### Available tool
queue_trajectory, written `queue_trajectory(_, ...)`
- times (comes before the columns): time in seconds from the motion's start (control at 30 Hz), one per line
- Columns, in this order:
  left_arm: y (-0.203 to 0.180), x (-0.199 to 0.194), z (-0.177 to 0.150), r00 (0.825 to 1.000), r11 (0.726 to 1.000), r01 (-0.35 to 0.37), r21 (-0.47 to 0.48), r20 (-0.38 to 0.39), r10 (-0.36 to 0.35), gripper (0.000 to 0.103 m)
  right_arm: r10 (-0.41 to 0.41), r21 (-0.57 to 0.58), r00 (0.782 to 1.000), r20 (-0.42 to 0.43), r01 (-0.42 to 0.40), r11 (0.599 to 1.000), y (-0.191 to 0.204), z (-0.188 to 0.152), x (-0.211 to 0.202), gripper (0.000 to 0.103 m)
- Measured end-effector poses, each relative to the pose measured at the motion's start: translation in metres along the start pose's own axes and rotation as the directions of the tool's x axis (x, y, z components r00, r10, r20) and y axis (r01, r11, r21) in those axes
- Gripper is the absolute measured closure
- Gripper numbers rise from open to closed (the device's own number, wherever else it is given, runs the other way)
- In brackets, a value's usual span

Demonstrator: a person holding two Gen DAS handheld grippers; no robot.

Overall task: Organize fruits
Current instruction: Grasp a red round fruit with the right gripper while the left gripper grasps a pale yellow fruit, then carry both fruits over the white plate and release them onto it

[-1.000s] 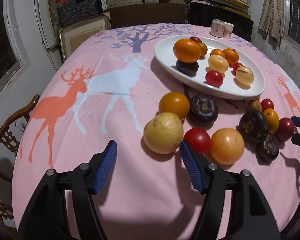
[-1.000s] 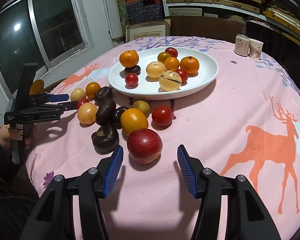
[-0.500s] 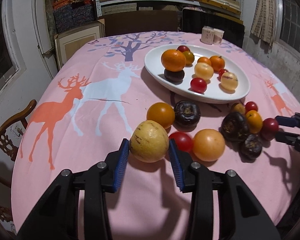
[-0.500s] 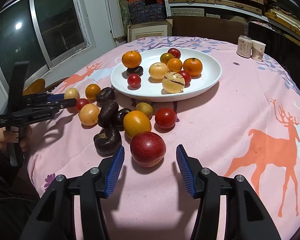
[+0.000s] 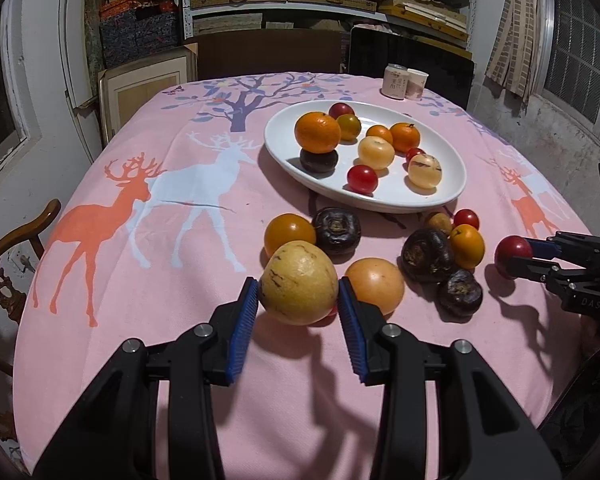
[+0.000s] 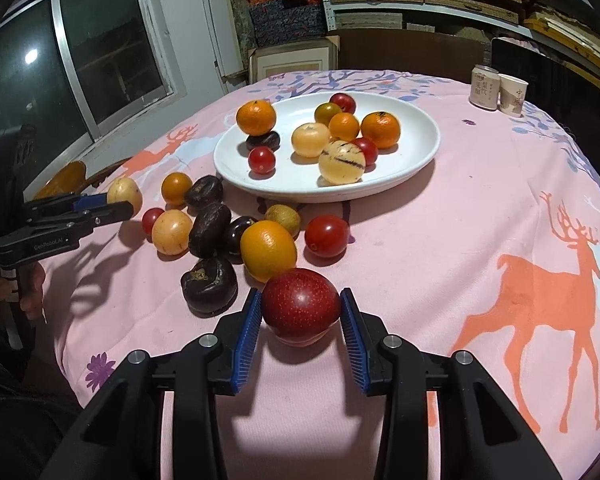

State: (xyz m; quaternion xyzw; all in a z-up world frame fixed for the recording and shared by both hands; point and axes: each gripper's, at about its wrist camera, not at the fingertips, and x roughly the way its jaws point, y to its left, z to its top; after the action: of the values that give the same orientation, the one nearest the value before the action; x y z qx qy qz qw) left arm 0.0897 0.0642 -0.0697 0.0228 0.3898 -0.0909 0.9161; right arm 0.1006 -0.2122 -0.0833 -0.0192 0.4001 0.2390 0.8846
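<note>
Left gripper (image 5: 299, 294) clamps a speckled yellow fruit (image 5: 299, 282); right gripper (image 6: 300, 312) clamps a red apple (image 6: 301, 307). Beyond both: loose fruit, then the white plate (image 6: 416, 148) on the pink tablecloth (image 6: 480, 232).

On my left gripper (image 6: 100, 210), seen left of the white plate (image 6: 420, 160), I read "GenRobot.AI". On my right gripper (image 5: 540, 256), right of that plate, "DAS" shows. The can's (image 6: 483, 88) and paper cup's (image 6: 512, 96) characters are illegible.
</note>
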Motion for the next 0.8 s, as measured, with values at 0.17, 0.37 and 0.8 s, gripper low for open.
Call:
queue_trajectory(0.17,-0.013,-0.008,0.013,0.999,0.999,0.030,0.028,0.023,-0.031,0.063,-0.012,0.040,0.996,0.089,0.009,0.999,-0.012,0.014,-0.019,0.063)
queue_trajectory(0.37,-0.035,-0.004,0.056,0.995,0.995,0.084,0.056,0.044,-0.086,0.063,-0.054,0.051,0.976,0.211,0.044,0.998,-0.029,0.055,-0.039,0.063)
queue_trajectory(0.8,-0.076,0.098,0.136,0.990,0.989,0.124,0.079,-0.072,-0.118,0.063,-0.109,0.075,0.983,0.146,0.099,0.992,-0.062,0.119,0.034,0.063)
